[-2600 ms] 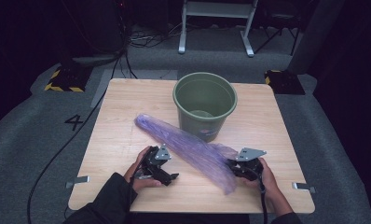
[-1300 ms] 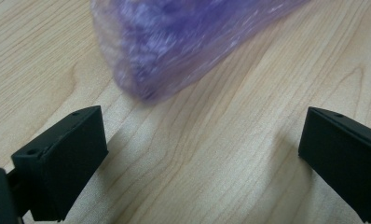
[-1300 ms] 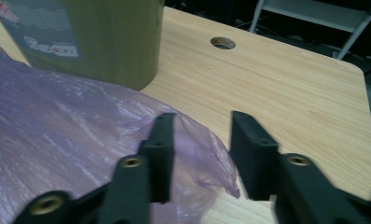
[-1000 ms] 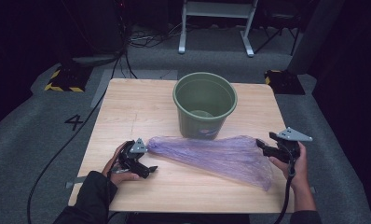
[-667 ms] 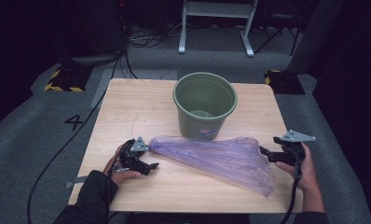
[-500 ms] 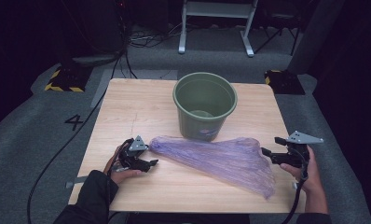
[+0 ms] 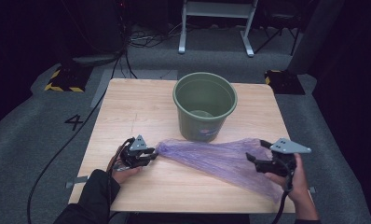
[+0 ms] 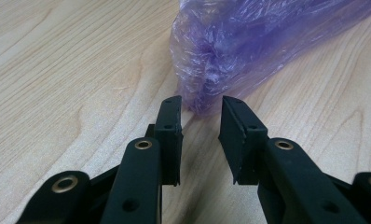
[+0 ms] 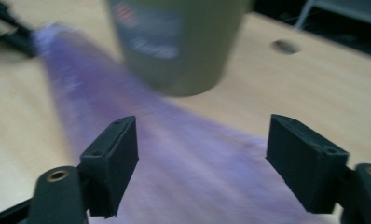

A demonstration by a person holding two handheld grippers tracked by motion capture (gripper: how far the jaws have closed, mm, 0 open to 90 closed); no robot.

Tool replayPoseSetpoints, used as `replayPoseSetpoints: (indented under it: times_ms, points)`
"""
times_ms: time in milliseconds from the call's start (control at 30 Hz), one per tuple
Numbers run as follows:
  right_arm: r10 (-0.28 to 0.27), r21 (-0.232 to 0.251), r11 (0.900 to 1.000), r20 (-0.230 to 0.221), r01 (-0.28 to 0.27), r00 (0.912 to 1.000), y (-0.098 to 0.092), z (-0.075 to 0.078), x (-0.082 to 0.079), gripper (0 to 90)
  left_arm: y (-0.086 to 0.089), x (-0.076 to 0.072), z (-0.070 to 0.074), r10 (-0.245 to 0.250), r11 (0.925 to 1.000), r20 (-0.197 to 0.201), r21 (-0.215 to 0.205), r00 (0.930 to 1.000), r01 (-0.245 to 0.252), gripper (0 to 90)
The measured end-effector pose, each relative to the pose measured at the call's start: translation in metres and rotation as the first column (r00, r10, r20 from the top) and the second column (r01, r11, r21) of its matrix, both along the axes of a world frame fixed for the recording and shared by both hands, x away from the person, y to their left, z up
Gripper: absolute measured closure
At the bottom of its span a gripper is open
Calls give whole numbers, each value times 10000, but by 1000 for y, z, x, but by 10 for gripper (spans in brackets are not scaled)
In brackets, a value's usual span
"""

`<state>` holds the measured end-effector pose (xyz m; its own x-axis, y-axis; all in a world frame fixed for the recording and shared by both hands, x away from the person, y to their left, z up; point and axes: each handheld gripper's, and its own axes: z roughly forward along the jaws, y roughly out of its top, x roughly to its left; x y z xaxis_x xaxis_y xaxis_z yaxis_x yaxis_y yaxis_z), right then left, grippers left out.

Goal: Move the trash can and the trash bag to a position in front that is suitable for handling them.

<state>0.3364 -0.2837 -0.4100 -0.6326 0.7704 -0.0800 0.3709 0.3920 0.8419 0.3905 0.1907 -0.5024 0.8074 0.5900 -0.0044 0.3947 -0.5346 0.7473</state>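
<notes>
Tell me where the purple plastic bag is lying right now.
In the high view the purple plastic bag lies flat across the table's near half, just in front of the green bucket, stretching between the left gripper and the right gripper.

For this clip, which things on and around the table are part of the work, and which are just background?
In the job:
- purple plastic bag, flat on the table
- left gripper at its bunched end, jaws just closing, not yet pinching
- right gripper, open
- green bucket, likely

Just there:
- floor cables
- metal stand
- hazard-striped blocks
</notes>
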Motion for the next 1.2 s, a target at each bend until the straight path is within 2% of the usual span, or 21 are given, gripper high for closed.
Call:
replayPoseSetpoints:
  times_ms: [33,100,133,167,200,267,400,433,467,567,633,667,800,833,900,933,967,1033,1067,1133,1200]
  points:
    - [0,0,10000,0,0,10000,0,0,0,260,0,0,0,0,10000,0,0,10000,0,686]
    - [272,-360,9989,-538,-291,9982,21,-12,-8,297,0,0,0,6,10000,-2,22,10000,-6,688]
    - [578,-761,9950,-881,-646,9944,34,-24,-15,310,0,0,0,11,10000,-2,38,10000,-11,696]
    - [578,-761,9950,-881,-646,9944,34,-24,-15,329,0,-1,0,15,10000,-5,44,10000,-15,696]
    - [383,-1002,9939,-866,-470,9955,41,-35,-19,410,0,-1,0,20,10000,-4,46,10000,-20,696]
    - [310,-1199,9919,-957,-425,9949,43,-40,-18,425,0,-1,0,0,10000,1,43,10000,0,696]
    - [-367,-1932,9811,-1202,129,9921,45,-61,-8,509,-1,-2,0,-60,10000,12,36,10000,60,653]
    - [-482,-1984,9798,-1217,233,9914,44,-63,-5,533,-1,-2,0,-61,10000,16,38,10000,61,651]
    - [-646,-1971,9795,-1176,404,9910,41,-69,0,615,-1,-2,0,-77,10000,9,34,10000,77,644]
    - [-1012,-2034,9760,-1054,782,9893,37,-72,6,683,-2,-2,0,-204,9998,-103,-63,9997,204,624]
    - [-1210,-2069,9730,-780,1027,9896,32,-75,10,726,-4,-4,0,-295,9995,-127,-118,9995,293,605]
    - [-1513,-1982,9711,-790,1332,9853,26,-76,16,748,-6,-5,0,-345,9994,-16,-4,9994,345,598]
    - [-1582,-1996,9701,-868,1384,9836,23,-80,22,759,-11,-10,0,-649,9978,-17,89,9979,649,555]
    - [-1455,-2023,9714,-954,1239,9848,23,-82,26,759,-12,-10,0,-692,9976,-44,54,9976,692,472]
    - [-1536,-2102,9687,-897,1320,9841,23,-84,28,759,-14,-11,-1,-880,9961,-132,74,9960,881,427]
    - [-1648,-2039,9681,-789,1459,9832,22,-85,32,746,-16,-12,-1,-953,9953,-165,128,9953,956,310]
    - [-1648,-2039,9681,-789,1459,9832,22,-85,32,746,-19,-12,-1,-1059,9940,-179,239,9942,1064,310]
    - [-1869,-2100,9623,-502,1726,9811,20,-87,37,734,-25,-13,-1,-967,9946,-269,345,9950,976,208]
    - [-1770,-2173,9617,-262,1672,9839,20,-88,41,724,-27,-13,-2,-949,9947,-316,356,9950,960,174]
    - [-1818,-2364,9556,-41,1757,9833,20,-89,46,692,-31,-12,-2,-1002,9942,-361,368,9943,1015,154]
    - [-1602,-2367,9588,67,1572,9871,20,-89,53,639,-34,-11,-1,-1044,9938,-334,352,9940,1055,166]
